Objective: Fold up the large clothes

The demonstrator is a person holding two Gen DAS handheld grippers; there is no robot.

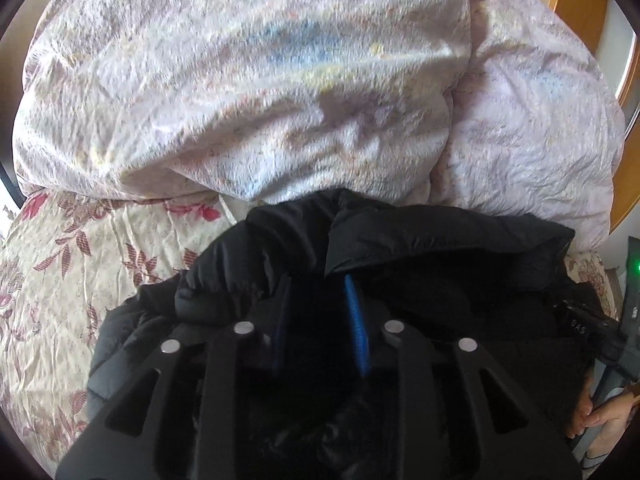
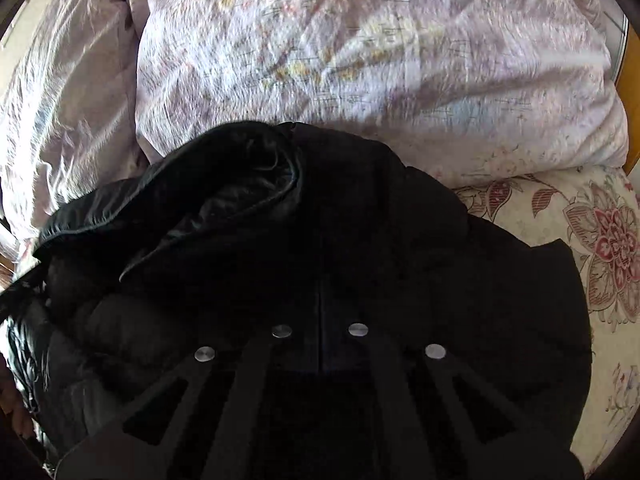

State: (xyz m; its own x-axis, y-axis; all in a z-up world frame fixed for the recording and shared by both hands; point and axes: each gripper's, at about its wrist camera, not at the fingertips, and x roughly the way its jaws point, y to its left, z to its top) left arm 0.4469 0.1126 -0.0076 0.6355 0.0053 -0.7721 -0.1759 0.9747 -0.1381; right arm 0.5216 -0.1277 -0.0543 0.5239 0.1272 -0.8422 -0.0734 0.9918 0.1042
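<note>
Both grippers press down into the black jacket [image 1: 400,240] bunched on the floral bed [image 1: 60,280]: the left gripper [image 1: 320,304] narrowly parted around dark fabric, the right gripper [image 2: 320,280] fully closed.

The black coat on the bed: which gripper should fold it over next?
Probably the left gripper: its jaws stand apart around the black coat. The right gripper has its jaws shut, and whether they pinch cloth is too dark to tell.

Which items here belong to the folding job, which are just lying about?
Job:
- black puffy quilted jacket
- left gripper, jacket fabric between its fingers
- right gripper, shut, over the jacket

Lying about:
- bunched pale lilac floral duvet
- cream bedsheet with red flowers
- wooden bed frame
</note>
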